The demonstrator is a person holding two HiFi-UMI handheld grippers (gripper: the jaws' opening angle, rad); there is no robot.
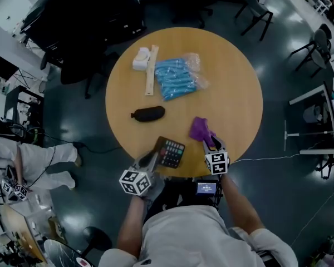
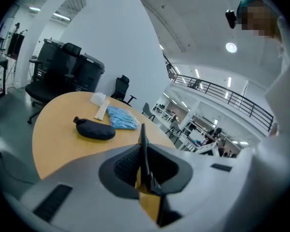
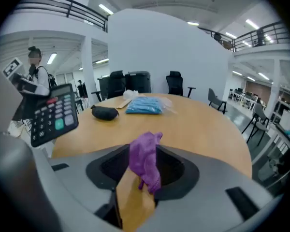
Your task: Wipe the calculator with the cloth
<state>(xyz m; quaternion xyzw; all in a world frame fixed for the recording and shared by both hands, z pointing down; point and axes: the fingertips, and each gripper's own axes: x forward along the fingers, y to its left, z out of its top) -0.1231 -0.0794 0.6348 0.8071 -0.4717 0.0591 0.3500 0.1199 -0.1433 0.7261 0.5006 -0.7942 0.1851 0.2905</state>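
The dark calculator [image 1: 169,152] is lifted at the table's near edge, tilted, keys up. My left gripper [image 1: 153,158] is shut on its left side. In the left gripper view the calculator [image 2: 143,151] shows edge-on, pinched between the jaws of the left gripper [image 2: 144,170]. It also appears at the left of the right gripper view, the calculator [image 3: 53,113] facing me. The purple cloth [image 1: 201,129] lies crumpled on the round wooden table [image 1: 234,93]. My right gripper [image 1: 211,143] stands open just behind it, and the cloth [image 3: 145,161] sits loosely between the right gripper's [image 3: 144,164] spread jaws.
On the table lie a black pouch [image 1: 148,113], a blue plastic packet [image 1: 178,78], a wooden ruler [image 1: 151,70] and a white box [image 1: 140,59]. Office chairs [image 1: 256,7] ring the table. A seated person [image 1: 36,160] is at the far left.
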